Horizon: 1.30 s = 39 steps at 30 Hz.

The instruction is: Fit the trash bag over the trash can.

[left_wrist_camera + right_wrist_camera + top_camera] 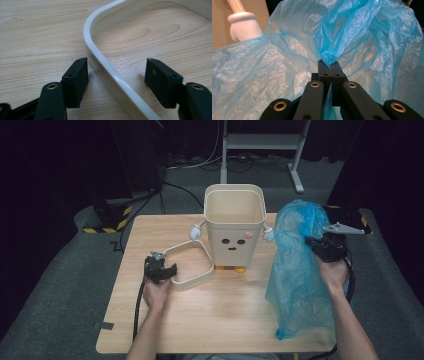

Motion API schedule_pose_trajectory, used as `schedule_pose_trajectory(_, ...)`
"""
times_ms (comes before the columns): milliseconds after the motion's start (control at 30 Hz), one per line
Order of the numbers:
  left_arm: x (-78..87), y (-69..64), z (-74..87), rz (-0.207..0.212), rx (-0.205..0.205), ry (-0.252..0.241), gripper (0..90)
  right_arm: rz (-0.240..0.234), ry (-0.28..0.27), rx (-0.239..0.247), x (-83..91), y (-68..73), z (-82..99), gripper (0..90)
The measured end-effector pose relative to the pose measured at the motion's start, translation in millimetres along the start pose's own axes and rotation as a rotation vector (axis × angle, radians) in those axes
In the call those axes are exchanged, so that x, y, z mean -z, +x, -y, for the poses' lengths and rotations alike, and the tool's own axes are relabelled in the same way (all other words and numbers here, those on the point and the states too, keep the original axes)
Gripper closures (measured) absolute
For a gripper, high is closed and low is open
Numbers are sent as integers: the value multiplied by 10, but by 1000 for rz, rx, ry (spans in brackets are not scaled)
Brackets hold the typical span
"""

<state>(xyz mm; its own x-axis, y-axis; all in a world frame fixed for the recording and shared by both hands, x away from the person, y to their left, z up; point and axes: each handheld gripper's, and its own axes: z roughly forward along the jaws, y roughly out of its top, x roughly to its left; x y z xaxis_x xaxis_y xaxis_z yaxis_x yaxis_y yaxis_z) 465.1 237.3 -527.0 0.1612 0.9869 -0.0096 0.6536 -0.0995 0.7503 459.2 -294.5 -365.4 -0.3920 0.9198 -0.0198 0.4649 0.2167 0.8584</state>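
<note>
On the tabletop (210,320), bin (234,222) sits at 12 o'clock. Your right gripper (327,247), fingers pinched on the blue bag (295,270), at 3 o'clock. Left gripper (160,270) fingers apart, straddling the ring (192,265), untouched.

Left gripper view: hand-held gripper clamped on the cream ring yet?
No, the left hand-held gripper straddles the cream ring with gaps at both pads.

A translucent sky-blue plastic bag (300,270) on the right. A cream bin (234,227) at the far middle — two black oval eyes, a black dash mouth, a pink cheek spot, white mitten hands and orange feet. A cream ring frame (192,265) to its left. Light wood-grain table (225,315); black grippers — left gripper (162,270), right gripper (325,245).
</note>
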Motion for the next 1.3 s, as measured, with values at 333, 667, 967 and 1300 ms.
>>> schedule_pose_trajectory(333,-1,2,-1,-2,0,-1,323,-24,-22,-5,88,6,-103,899)
schedule_pose_trajectory(667,-4,28,-5,18,21,-1,301,-55,-36,12,149,82,-265,899)
schedule_pose_trajectory(967,52,66,-54,54,43,-1,292,-75,-42,35,218,158,-406,899)
schedule_pose_trajectory(1300,166,43,-130,121,32,-35,285,-107,-69,53,289,238,-537,899)
